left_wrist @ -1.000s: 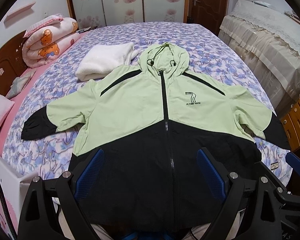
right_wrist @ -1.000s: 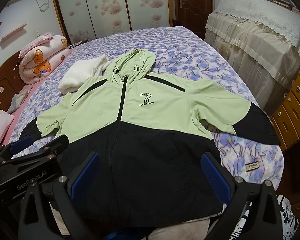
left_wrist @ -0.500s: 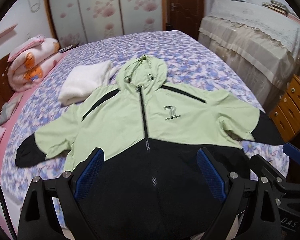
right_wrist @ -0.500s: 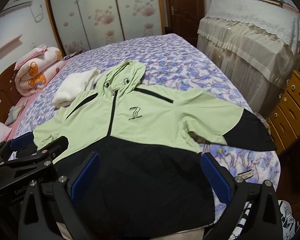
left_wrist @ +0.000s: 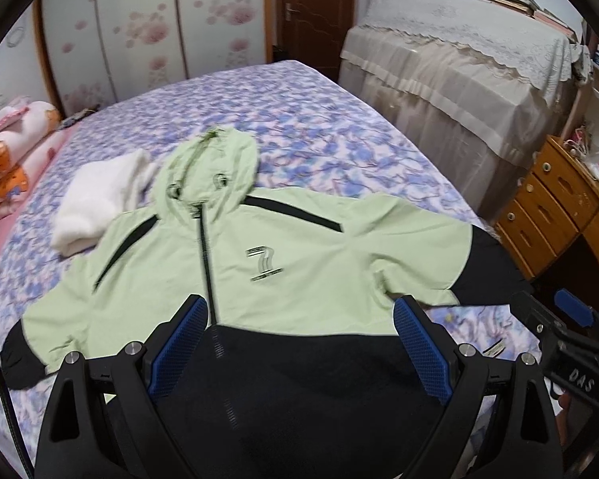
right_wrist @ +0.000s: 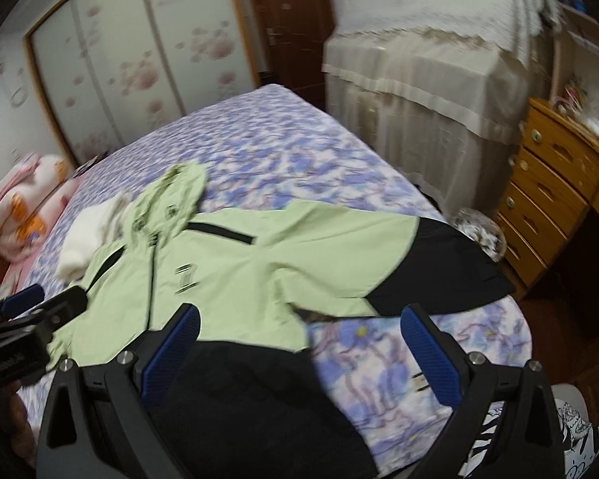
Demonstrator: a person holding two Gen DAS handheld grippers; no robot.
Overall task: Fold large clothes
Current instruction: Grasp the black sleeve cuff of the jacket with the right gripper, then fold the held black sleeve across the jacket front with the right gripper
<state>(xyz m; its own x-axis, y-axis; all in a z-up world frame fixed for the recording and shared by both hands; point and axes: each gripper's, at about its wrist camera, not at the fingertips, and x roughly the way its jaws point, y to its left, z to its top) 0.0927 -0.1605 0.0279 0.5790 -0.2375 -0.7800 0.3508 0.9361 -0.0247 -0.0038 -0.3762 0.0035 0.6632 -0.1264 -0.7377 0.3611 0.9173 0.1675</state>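
Observation:
A light green and black hooded jacket [left_wrist: 299, 263] lies spread face up on the bed, zipped, hood pointing away, sleeves out to both sides. It also shows in the right wrist view [right_wrist: 235, 275]. My left gripper [left_wrist: 299, 343] is open and empty, held above the jacket's black lower part. My right gripper [right_wrist: 299, 351] is open and empty, above the jacket's right hem and the bedsheet. The jacket's black right cuff [right_wrist: 451, 271] lies near the bed's right edge. Each gripper shows at the edge of the other's view.
The bed has a purple floral sheet [left_wrist: 319, 119]. A folded white garment [left_wrist: 96, 203] lies left of the hood. A rolled pink quilt [left_wrist: 4, 167] sits far left. A wooden drawer unit [left_wrist: 559, 215] and a cloth-covered piece of furniture [left_wrist: 459, 80] stand to the right.
Both cameras have swung to the right and risen, so the jacket has slid left and down in the views. The jacket itself has not moved. Both grippers stay open.

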